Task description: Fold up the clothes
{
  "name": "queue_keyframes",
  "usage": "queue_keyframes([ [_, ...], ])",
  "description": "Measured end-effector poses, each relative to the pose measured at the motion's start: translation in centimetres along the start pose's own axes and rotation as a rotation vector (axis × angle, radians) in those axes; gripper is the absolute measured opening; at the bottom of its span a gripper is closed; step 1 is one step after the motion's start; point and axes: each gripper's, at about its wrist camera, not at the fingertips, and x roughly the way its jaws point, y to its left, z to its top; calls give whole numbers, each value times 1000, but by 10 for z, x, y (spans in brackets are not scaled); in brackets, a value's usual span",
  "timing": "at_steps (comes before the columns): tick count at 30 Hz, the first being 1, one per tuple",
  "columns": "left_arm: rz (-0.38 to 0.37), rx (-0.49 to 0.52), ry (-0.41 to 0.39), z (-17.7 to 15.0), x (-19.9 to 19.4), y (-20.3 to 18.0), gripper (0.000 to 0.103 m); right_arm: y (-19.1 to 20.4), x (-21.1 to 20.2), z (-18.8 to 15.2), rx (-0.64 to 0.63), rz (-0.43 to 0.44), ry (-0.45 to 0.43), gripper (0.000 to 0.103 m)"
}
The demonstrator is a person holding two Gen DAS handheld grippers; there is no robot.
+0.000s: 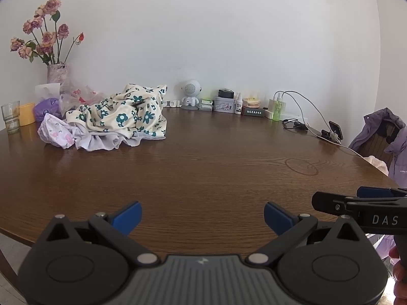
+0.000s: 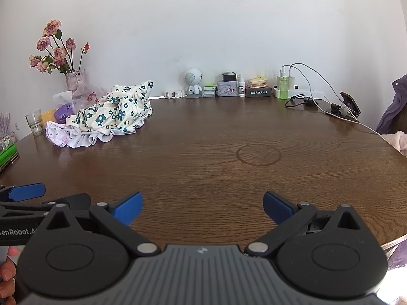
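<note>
Two grippers were held low over the near edge of the round dark wooden table (image 1: 203, 157), the left gripper (image 1: 202, 214) and right gripper (image 2: 202, 204) both spread wide and empty. The crumpled cream garment with teal flowers (image 1: 122, 113) was heaped well beyond them, just in front of the vase of dried pink roses (image 1: 57, 73). Probably best if one loose edge gets pinched, not the whole bunch.

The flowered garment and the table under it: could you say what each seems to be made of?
Flowered garment: soft cream cloth with a matte finish, judging by its loose crumples. Table: dark brown wood or wood veneer, going by the visible grain, with a slight sheen.
</note>
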Motion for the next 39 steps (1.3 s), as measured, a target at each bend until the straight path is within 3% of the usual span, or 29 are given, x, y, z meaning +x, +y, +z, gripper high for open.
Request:
queue_keyframes([
  [39, 24, -8, 14, 1, 7, 5, 103, 3, 7, 0, -8, 0, 22, 103],
])
